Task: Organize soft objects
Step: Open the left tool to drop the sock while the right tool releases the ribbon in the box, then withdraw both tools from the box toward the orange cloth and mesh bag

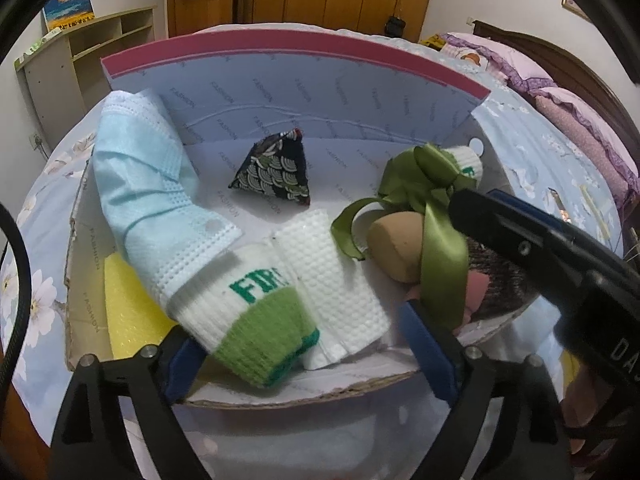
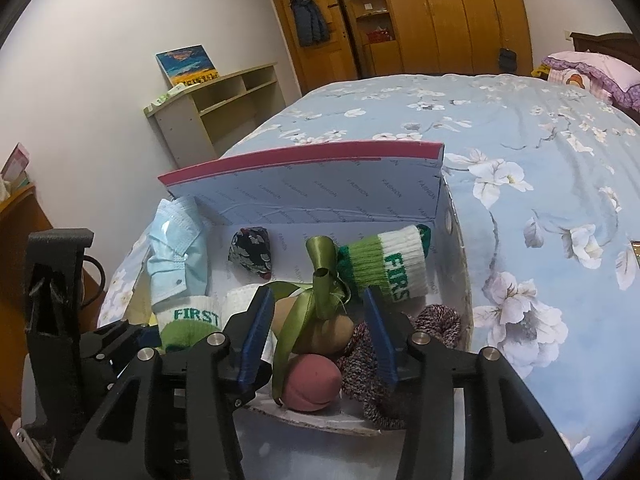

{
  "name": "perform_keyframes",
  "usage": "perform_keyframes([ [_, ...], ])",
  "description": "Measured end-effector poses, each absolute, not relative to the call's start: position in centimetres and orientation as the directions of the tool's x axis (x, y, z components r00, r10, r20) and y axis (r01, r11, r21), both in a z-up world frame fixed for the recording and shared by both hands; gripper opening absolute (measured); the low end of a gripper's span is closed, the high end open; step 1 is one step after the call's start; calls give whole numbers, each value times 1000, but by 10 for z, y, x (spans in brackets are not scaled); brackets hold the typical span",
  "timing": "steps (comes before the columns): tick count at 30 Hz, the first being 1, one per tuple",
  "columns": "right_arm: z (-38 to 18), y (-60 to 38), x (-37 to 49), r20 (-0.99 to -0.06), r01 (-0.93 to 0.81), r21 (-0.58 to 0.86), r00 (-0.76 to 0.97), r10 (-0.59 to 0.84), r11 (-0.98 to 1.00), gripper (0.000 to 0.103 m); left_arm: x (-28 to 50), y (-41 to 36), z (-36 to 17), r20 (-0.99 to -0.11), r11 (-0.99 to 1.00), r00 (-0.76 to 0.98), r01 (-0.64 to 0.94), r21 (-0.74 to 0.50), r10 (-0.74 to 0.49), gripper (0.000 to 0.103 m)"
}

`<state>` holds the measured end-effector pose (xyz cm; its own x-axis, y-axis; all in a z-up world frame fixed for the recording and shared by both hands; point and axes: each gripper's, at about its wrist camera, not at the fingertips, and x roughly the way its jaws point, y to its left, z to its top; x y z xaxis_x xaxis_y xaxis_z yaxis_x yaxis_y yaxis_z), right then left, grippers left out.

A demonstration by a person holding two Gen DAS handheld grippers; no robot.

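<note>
Ribbed white-green sock point(image 1: 256, 316) lies in my wide-open left hand-held gripper point(image 1: 304, 352), released, at 6 o'clock in the cardboard box point(image 1: 88, 240). Right hand-held gripper point(image 2: 316, 344) half open around the satin green ribbon point(image 2: 316, 300), not pinching. Box on the floral bed point(image 2: 540, 200).

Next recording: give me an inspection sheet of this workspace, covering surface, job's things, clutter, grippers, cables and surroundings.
Surface: bed with blue floral sheet; open shoe box on it, lid upright.
Job's things: in the box, blue face mask, two FIRST socks, white cloth, dark patterned pouch, green ribbon, tan sponge, pink sponge, mottled knit piece, yellow item.
Clutter: nothing seen.
Grippers: left gripper open, sock and cloth between jaws; right gripper open around ribbon and sponges.
Cables: dark cable at left edge.
Surroundings: wooden wardrobe, low shelf, pillows.
</note>
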<state>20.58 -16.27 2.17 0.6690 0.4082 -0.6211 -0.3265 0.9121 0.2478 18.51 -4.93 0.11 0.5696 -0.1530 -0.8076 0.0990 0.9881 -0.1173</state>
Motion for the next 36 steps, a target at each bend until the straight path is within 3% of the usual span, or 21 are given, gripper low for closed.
perform_keyframes([
  [5, 26, -165, 200, -613, -327, 242, 678, 405, 914, 51, 181, -43, 9, -786, 978, 582, 104, -180, -207, 103],
  [36, 37, -174, 126, -593, -351, 227, 690, 415, 908, 52, 100, -15, 19, -784, 982, 591, 116, -152, -191, 103],
])
